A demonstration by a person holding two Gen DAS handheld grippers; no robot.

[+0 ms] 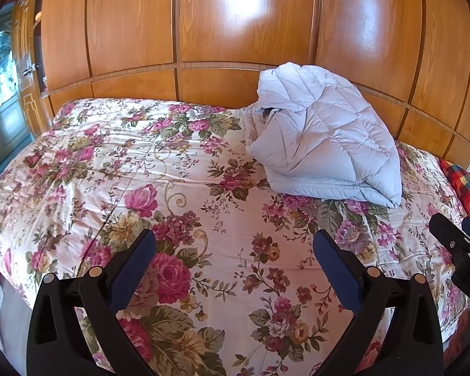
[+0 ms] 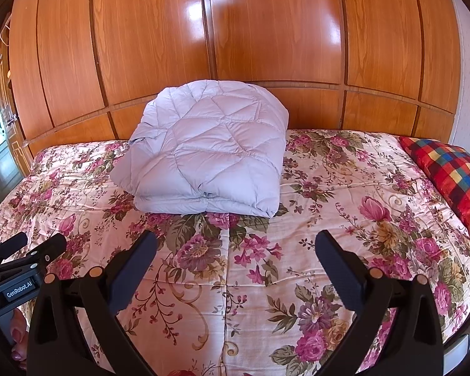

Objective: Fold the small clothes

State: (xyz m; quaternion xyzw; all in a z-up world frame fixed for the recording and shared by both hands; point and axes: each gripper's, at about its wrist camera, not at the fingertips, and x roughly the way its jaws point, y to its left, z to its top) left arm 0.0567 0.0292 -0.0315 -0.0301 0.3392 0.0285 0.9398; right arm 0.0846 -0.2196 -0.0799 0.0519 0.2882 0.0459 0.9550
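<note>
the pale quilted garment (image 2: pixel 203 153) lay in a thick, squared bundle on the flowered bedspread (image 2: pixel 266 282), toward the far side of the bed and close against the wooden panelled wall (image 2: pixel 266 47). from the right wrist view its near edge showed stacked layers, flat and fairly even; from the left wrist view the upper left part bulged loose, with a dark gap between the folds (what sat in that gap was too small to tell). the left gripper (image 1: pixel 235 250) hovered over the bare bedspread with its jaws spread wide and nothing between them. the right gripper (image 2: pixel 235 250) did the same, wide and empty, well short of the bundle. a checked pillow (image 2: pixel 454 175) lay at the right end of the bed, apart from the garment. by my judgement the folding of this piece was at or near its end, with both tools clear of the cloth. the next move would call either for a reach forward to press down and tidy the puffed corner, taking care that the slippery filling did not spring the layers open, or for another piece, though none was in view.
</note>
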